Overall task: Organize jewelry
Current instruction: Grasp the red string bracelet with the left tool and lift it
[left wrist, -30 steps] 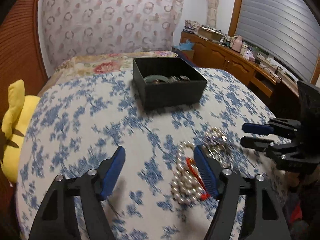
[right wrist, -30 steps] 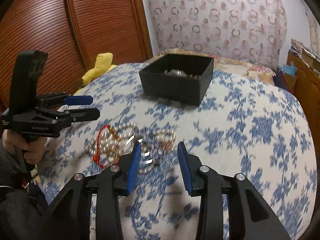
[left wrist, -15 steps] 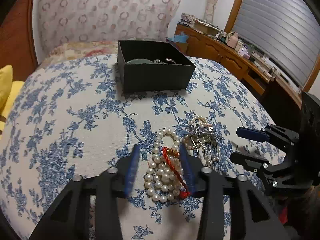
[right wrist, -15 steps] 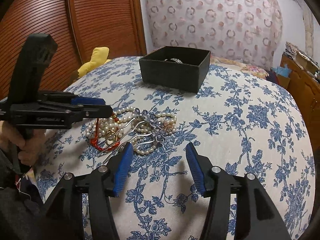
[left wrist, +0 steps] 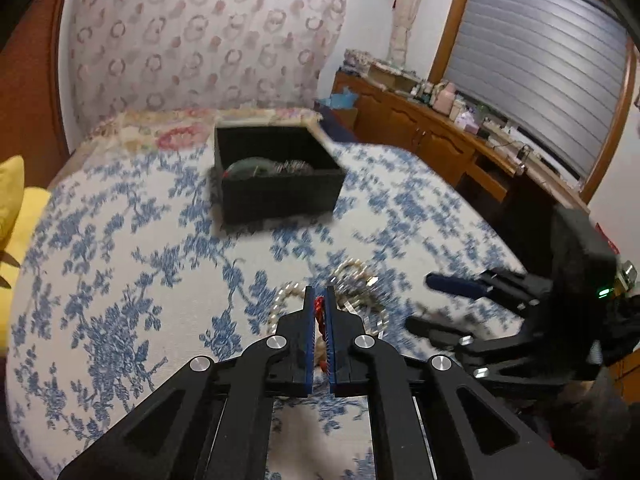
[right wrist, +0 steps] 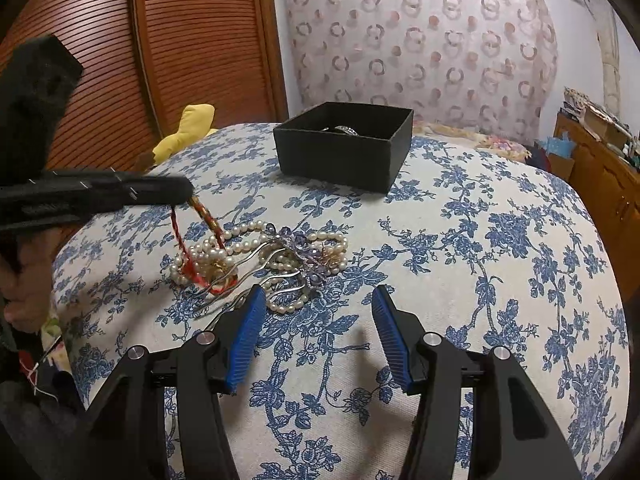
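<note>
left gripper (left wrist: 319, 300): fingers have just closed together, clamped on the red cord bracelet (right wrist: 181, 240); one end is lifted off the pile, the rest trails in the pearls

right gripper (right wrist: 318, 308): fingers apart, nothing between them, hovering just beside the pile

jewelry pile (right wrist: 260, 256): pearl strands plus a silver hair comb (right wrist: 280, 258) (purple beads on top), tangled on the blue floral bedspread (right wrist: 480, 264)

black box (right wrist: 344, 146): farther back, well apart from the pile, some pieces already inside

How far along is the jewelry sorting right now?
Done: some pieces already lie in the black box. In hand: the left gripper is shut on the red cord bracelet. Left: pearl strands and hair comb on the bedspread; right gripper is open, empty.
</note>
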Tool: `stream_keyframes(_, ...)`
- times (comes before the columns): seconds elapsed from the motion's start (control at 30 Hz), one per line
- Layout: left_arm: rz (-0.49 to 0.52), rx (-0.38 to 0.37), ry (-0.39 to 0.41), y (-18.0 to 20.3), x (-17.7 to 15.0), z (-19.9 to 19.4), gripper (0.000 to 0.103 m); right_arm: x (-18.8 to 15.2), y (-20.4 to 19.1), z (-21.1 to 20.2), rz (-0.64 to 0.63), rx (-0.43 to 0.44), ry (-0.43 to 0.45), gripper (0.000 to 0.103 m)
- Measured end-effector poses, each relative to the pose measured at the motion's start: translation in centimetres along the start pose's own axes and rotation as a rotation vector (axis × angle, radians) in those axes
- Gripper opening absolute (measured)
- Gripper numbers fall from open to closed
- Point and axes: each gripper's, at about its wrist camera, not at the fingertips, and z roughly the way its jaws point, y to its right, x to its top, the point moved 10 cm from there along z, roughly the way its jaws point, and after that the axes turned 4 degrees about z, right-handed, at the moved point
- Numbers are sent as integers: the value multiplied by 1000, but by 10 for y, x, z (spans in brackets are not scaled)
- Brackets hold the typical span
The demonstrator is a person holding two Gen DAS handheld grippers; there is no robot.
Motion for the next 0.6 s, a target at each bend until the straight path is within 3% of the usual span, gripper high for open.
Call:
stream_keyframes(0.33,21,47,93,-2,21,-35,3,0,0,0,-4,-5,1,57)
stream_keyframes(0.6,-9,66,104,-20,9,-45,4,3,-10,10,-31,21,-42,57)
